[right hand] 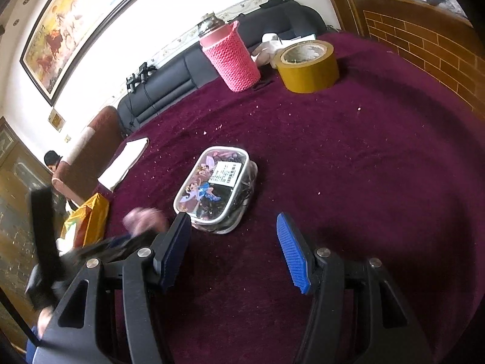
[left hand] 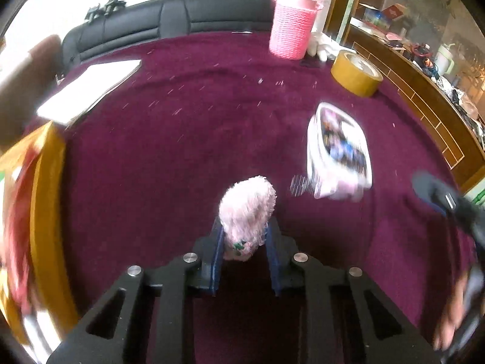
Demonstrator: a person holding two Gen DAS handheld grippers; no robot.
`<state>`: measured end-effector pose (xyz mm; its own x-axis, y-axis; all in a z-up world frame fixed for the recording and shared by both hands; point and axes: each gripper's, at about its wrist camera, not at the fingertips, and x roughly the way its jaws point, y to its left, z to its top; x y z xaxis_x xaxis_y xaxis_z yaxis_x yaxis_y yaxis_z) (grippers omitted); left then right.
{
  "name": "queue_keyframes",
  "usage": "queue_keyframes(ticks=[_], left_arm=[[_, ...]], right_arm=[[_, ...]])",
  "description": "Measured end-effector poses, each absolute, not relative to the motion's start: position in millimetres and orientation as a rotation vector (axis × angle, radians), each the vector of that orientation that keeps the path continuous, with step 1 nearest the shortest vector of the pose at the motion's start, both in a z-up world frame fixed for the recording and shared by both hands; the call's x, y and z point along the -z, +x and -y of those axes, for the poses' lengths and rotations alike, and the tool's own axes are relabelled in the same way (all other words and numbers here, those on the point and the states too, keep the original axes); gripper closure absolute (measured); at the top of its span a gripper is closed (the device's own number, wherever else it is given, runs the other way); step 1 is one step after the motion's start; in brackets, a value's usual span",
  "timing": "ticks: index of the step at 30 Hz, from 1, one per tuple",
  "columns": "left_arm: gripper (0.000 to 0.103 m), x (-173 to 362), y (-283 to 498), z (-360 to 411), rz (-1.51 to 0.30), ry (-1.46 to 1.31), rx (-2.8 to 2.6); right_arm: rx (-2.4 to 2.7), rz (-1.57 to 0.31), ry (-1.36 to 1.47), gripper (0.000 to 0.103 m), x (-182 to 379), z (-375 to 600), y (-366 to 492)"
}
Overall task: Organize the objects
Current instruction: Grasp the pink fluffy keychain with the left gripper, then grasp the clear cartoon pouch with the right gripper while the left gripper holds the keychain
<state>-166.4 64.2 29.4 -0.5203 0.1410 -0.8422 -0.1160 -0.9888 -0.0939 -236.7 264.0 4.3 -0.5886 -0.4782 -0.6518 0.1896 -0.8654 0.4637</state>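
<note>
- The left gripper has its fingers closed narrow on a fluffy pink item, pinched at its lower end so that most of it sticks up and forward past the tips, above the worktop
- The fluffy pink item looks light and soft; I judge it will squash under the pads and not slip easily, so a hold low on the body should do, though it may flop if swung fast
- The right gripper has its fingers spread wide and holds nothing; it hangs over bare maroon cloth near the clear case
- The clear case lies flat on the worktop just beyond the right gripper's left finger; its lid bears a cartoon print and a white label, with dark things packed inside
- I judge the case stiff and smooth, likely slippery at the rounded corners, so it is best taken across its short sides
- Farther off to the right stands a roll of yellow tape, rigid and easy to clasp across its wall
- Left of the tape stands a bottle in a pink knitted sleeve, upright and tall enough to tip
- At the far left lies a white pad, and at the near left a yellow box, blurred
</note>
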Motion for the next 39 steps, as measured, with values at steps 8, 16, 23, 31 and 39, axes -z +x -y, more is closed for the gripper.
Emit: queue_keyframes(ticks=[8,16,23,31,39], left_arm=[[0.081,-23.4,-125.4,-32.0,0.141,-1.383,-2.658],[0.082,-17.3,-128.6,-24.2,0.198,-1.369,-2.62],[0.082,-17.4,-129.1,-22.6,0.216,-1.371,-2.614],[0.082,-17.8,-128.4,-22.8,0.232,-1.374,-2.614],[0.081,-16.8,-129.1,-22.9,0.219,-1.368,-2.622]], right_arm=[[2.424,0.58,1.282,0.04,4.9,-243.6,-255.7],[2.564,0.501,1.354,0.035,4.5,-203.3,-287.3],[2.67,0.341,1.368,0.027,5.9,-170.0,-300.9],[2.671,0.236,1.348,0.027,1.2,-152.8,-302.5],[2.543,0.296,1.351,0.074,11.7,-151.4,-305.5]])
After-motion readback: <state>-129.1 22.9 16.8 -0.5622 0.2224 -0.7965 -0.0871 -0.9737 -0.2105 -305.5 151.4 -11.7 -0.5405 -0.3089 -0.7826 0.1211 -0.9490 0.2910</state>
